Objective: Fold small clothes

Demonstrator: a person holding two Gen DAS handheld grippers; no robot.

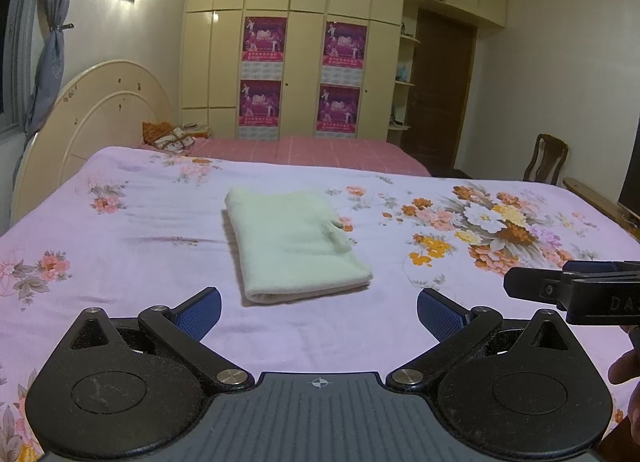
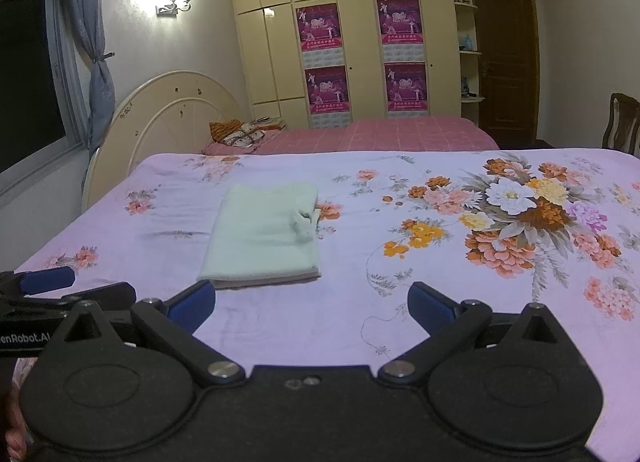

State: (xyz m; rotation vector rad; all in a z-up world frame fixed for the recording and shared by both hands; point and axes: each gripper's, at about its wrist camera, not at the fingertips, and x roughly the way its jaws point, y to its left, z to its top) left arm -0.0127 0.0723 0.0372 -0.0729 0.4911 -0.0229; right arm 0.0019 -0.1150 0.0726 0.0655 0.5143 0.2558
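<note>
Left tongs (image 1: 319, 312), right tongs (image 2: 311, 306) both spread wide, released; folded green cloth (image 1: 294, 244) on floral sheet (image 1: 120, 262).

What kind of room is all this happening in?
A home bedroom, most likely. A bed with a lilac floral sheet and a rounded cream headboard fills the view, with a tall cream wardrobe behind. A folded pale green cloth lies on the sheet.
</note>
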